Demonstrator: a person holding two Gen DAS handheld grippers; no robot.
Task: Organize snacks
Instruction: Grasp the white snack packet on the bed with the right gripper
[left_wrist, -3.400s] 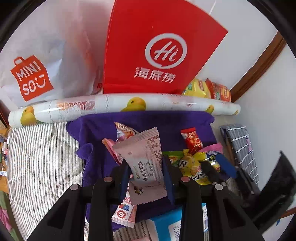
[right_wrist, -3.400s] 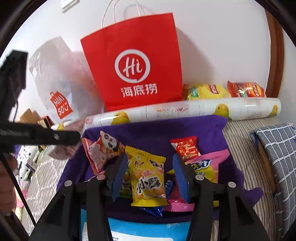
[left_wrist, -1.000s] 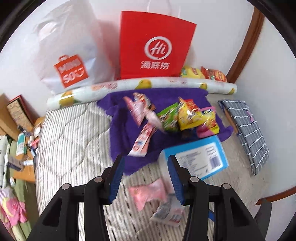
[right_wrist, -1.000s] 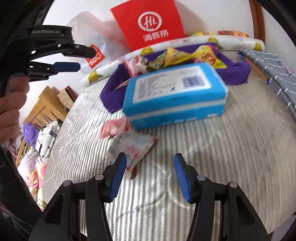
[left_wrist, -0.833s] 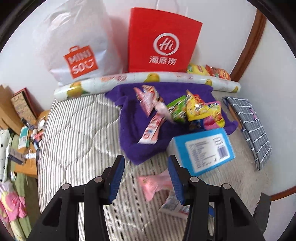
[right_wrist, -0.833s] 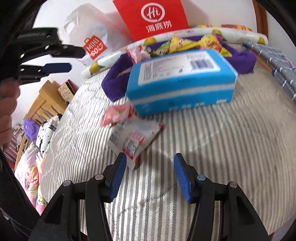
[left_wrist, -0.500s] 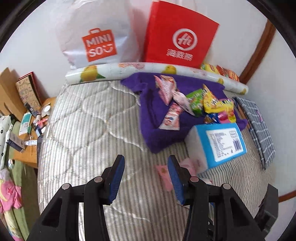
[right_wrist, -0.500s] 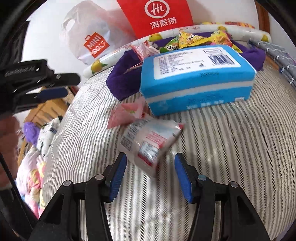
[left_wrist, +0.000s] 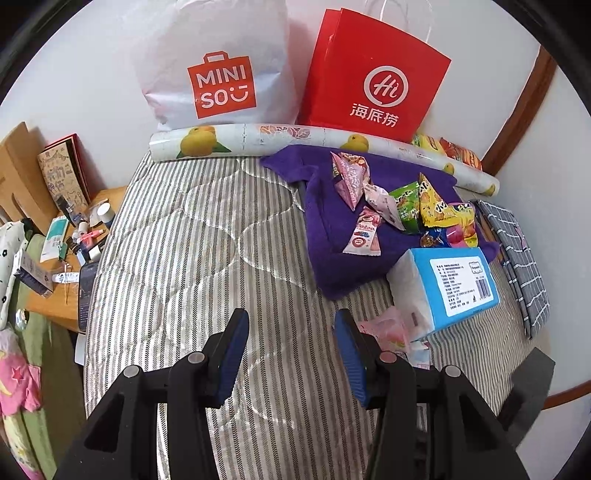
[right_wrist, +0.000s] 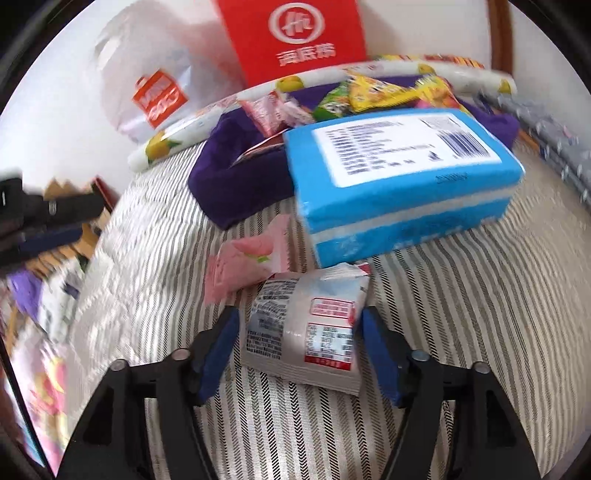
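The right hand-held gripper (right_wrist: 297, 350) is opening around the white packet (right_wrist: 306, 332) at lower centre; next it must close. The left hand-held gripper (left_wrist: 291, 350) is open, empty.

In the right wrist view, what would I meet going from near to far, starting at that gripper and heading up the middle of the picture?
Right gripper, jaws opening around the white snack packet → blue tissue pack → yellow snack bag → fruit-print roll → red paper bag.
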